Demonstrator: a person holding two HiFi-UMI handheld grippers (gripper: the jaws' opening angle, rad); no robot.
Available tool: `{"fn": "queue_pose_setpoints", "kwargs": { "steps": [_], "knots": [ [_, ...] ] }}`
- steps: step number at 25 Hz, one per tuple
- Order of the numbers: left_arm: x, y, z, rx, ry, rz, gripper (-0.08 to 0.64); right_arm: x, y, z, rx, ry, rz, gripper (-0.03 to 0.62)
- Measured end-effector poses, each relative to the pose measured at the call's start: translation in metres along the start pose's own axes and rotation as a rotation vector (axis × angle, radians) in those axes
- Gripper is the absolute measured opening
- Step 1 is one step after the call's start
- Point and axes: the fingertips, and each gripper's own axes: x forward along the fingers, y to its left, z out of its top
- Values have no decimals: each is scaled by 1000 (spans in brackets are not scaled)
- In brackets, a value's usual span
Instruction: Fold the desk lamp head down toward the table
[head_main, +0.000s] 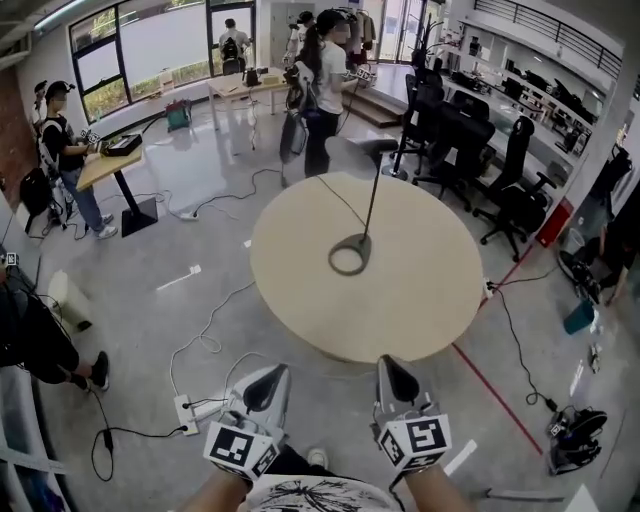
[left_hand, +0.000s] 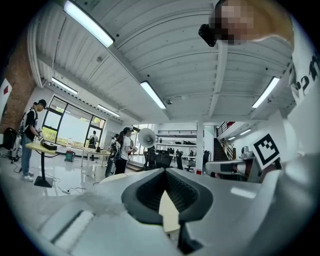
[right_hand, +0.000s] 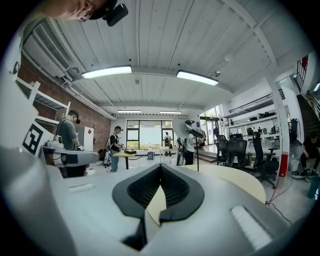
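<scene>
The desk lamp stands upright on the round beige table (head_main: 425, 285). Its ring base (head_main: 347, 256) lies near the table's middle, a thin stem (head_main: 372, 200) rises from it, and the head (head_main: 357, 150) sits at the top. In the left gripper view the pale cone-shaped head (left_hand: 146, 136) shows beyond the jaws. In the right gripper view the head (right_hand: 193, 131) tops its stem over the table (right_hand: 235, 177). My left gripper (head_main: 274, 372) (left_hand: 164, 171) and right gripper (head_main: 386, 364) (right_hand: 160, 167) are held side by side short of the table's near edge, both shut and holding nothing.
Black office chairs (head_main: 455, 135) stand at the table's far right. Cables and a power strip (head_main: 190, 405) lie on the floor to the near left. A person (head_main: 325, 85) stands beyond the table, another at a desk (head_main: 105, 165) on the left.
</scene>
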Motion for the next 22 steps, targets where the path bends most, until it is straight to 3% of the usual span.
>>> {"fn": "queue_pose_setpoints", "kwargs": {
  "steps": [12, 17, 22],
  "knots": [
    [152, 92, 33, 3, -32, -121, 6, 139, -61, 58, -37, -68, -93, 8],
    [213, 123, 66, 53, -72, -235, 6, 189, -84, 109, -65, -151, -158, 8],
    [264, 135, 105, 67, -125, -282, 6, 225, -106, 175, -127, -232, -163, 8]
  ]
}}
